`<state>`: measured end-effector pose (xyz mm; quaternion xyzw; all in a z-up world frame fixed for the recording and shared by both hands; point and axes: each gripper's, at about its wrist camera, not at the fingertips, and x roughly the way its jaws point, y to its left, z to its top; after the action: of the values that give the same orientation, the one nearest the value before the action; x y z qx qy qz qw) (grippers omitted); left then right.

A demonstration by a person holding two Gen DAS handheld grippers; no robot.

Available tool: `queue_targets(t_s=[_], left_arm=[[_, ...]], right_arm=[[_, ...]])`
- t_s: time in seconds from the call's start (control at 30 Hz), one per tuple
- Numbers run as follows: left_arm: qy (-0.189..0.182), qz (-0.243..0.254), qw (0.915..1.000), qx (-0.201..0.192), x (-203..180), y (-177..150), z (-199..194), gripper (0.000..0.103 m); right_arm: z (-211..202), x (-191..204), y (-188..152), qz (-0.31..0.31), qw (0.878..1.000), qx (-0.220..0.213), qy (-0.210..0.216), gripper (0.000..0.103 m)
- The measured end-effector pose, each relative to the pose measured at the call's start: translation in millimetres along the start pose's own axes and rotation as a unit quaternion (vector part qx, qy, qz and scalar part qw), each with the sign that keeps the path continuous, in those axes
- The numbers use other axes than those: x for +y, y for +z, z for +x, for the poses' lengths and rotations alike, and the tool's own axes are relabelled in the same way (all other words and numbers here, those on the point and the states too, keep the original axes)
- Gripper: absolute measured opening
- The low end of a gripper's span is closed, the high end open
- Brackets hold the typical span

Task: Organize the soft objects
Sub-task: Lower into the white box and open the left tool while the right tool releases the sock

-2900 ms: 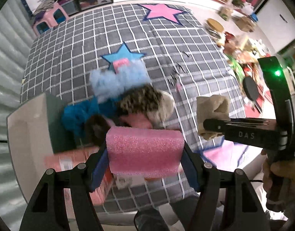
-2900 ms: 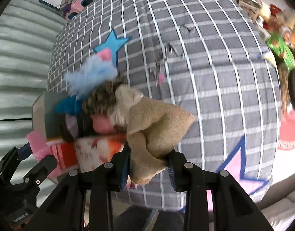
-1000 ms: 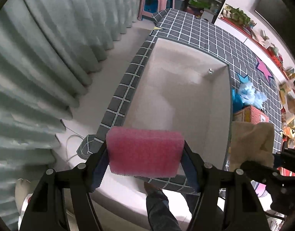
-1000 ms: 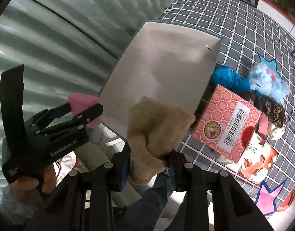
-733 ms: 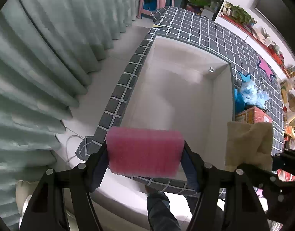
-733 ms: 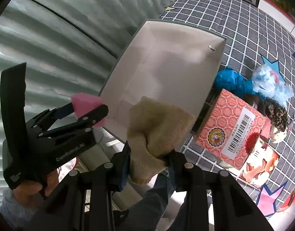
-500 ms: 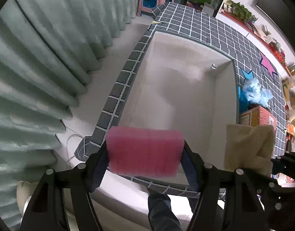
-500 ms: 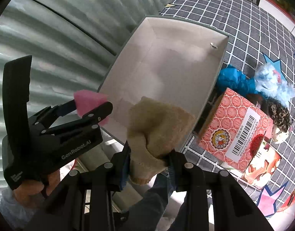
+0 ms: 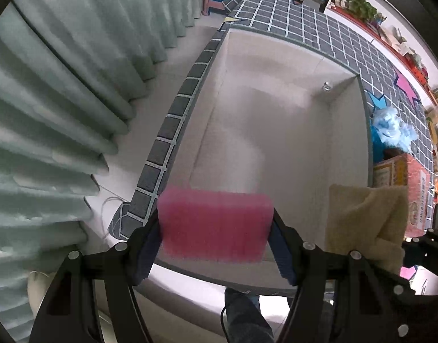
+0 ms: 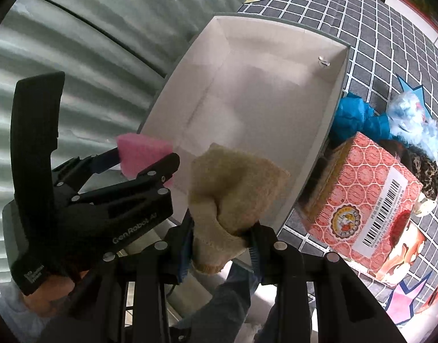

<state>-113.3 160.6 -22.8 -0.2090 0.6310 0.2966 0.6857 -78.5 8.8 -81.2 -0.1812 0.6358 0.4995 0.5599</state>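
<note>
My left gripper (image 9: 216, 251) is shut on a pink sponge (image 9: 216, 224) and holds it over the near rim of an open white box (image 9: 341, 148). The sponge also shows in the right wrist view (image 10: 141, 154). My right gripper (image 10: 220, 245) is shut on a beige knit cloth (image 10: 236, 188), just right of the left gripper and above the box's near edge (image 10: 299, 197). The cloth shows in the left wrist view (image 9: 364, 225). The box interior holds nothing but a small metal stud.
A red patterned carton (image 10: 364, 197) lies right of the box, with a blue fabric (image 10: 353, 120), a pale blue fluffy piece (image 10: 413, 120) and a leopard-print item (image 10: 427, 171) behind it on the grey checked cover (image 9: 304, 20). Green curtains (image 9: 47, 100) hang at left.
Both grippers have swung from the pile of soft things to the white box, carrying sponge and cloth. In the last second they edged slightly forward over the box's near edge.
</note>
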Motion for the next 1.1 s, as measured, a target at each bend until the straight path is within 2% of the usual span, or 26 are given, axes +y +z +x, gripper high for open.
queue_targets(t_s=[0.67,1.1], left_arm=[[0.008,-0.001,0.9991,0.041,-2,-4,34,0.072],[0.021,0.004,0.9985,0.05,6,-13,42,0.072]], right_arm=[[41,-5,6,0.023,0.999,0.041,0.001,0.035],[54,-9,9,0.042,0.997,0.065,0.03,0.035]])
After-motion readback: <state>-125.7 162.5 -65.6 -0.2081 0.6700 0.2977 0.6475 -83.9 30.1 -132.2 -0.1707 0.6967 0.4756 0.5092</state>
